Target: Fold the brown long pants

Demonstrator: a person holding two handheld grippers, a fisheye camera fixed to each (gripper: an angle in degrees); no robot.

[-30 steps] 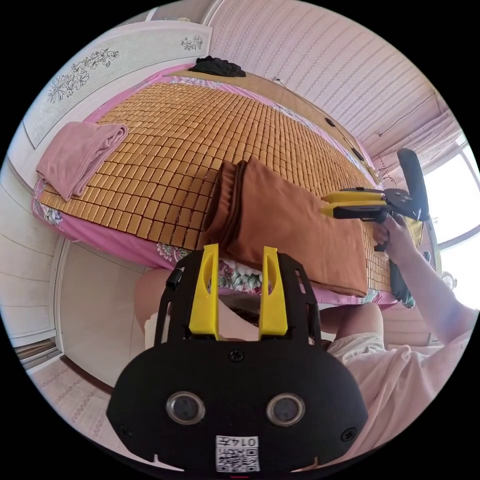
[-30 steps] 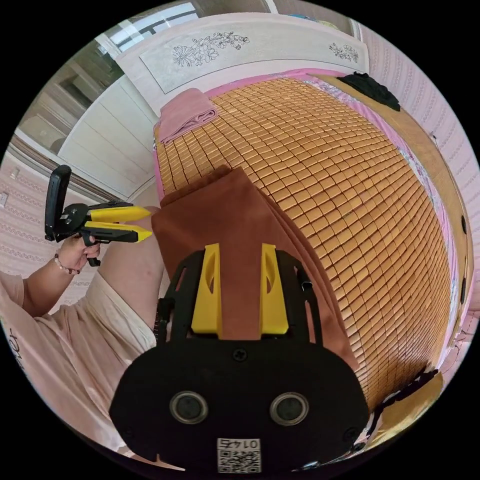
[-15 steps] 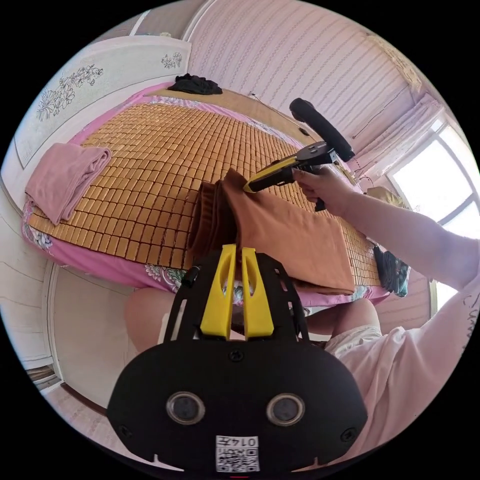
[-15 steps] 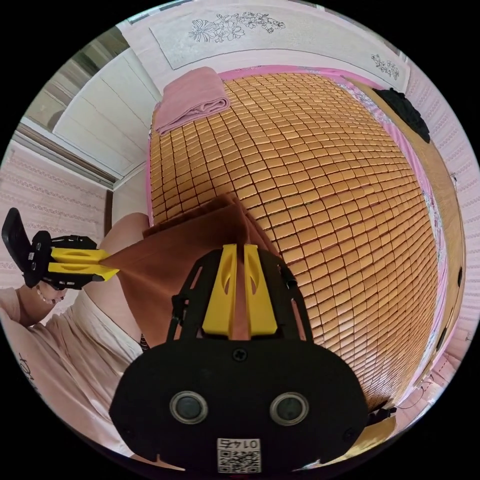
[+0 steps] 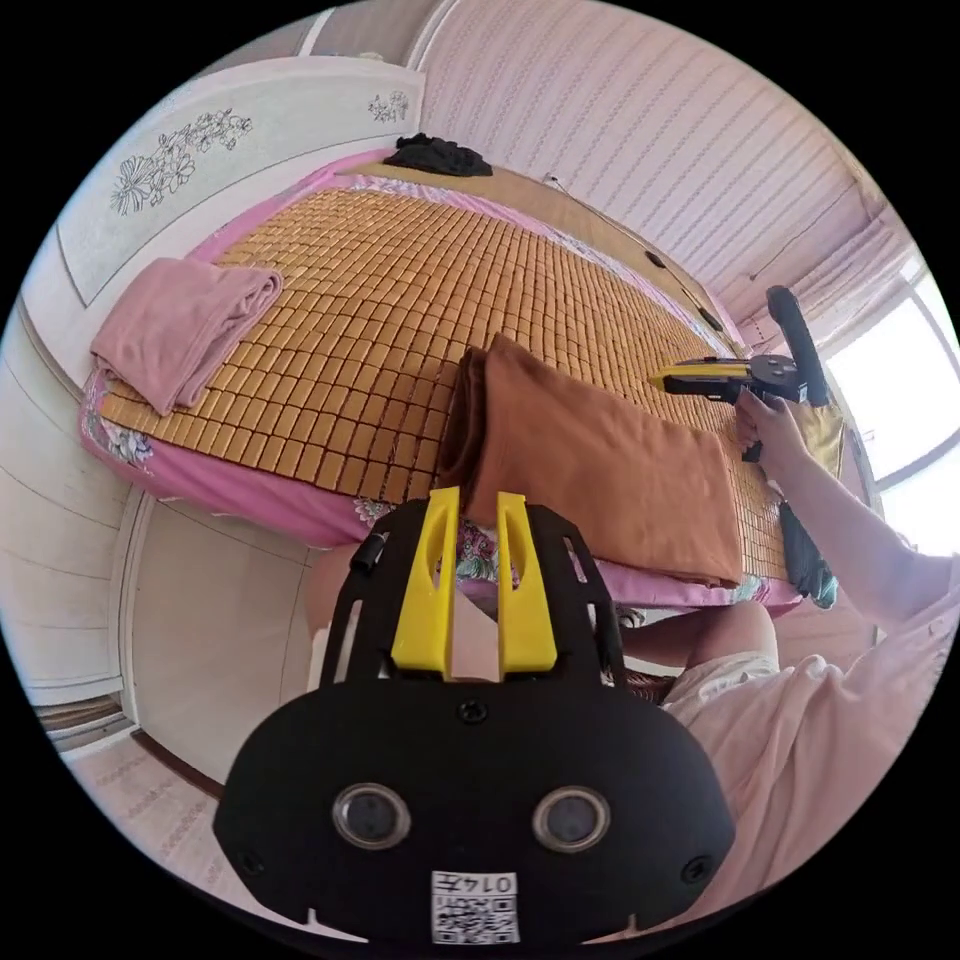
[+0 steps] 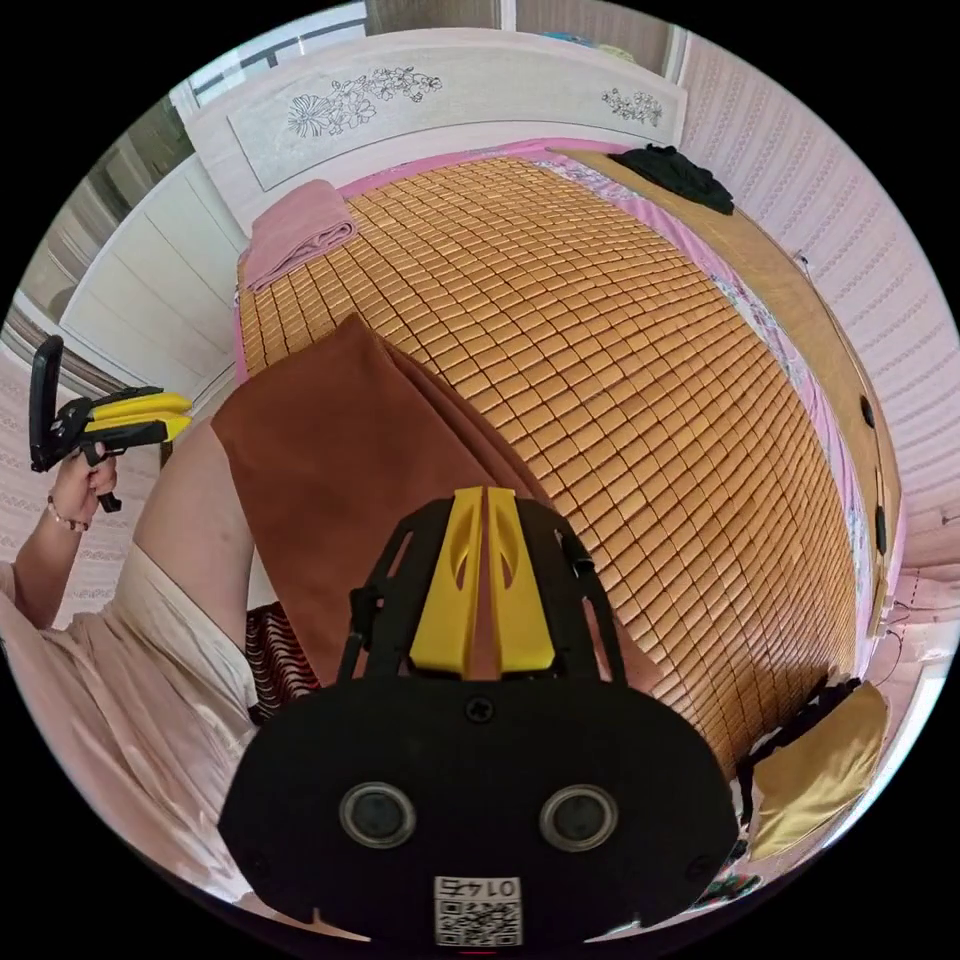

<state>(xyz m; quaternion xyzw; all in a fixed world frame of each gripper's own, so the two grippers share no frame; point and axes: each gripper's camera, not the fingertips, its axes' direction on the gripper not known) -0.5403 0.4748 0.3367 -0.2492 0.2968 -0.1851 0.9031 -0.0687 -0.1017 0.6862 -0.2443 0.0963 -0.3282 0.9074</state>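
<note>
While the folded brown long pants (image 5: 600, 460) lie flat at the near edge of the bamboo mat (image 5: 400, 270), the left gripper (image 5: 474, 505) hovers clear with jaws slightly parted. Above the pants, the right gripper (image 6: 480, 500) has its jaws together on nothing.

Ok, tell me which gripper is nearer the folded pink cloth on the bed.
Left. The left gripper is by the end of the brown pants that faces the pink cloth; the right gripper is at their other end, farther off.
</note>
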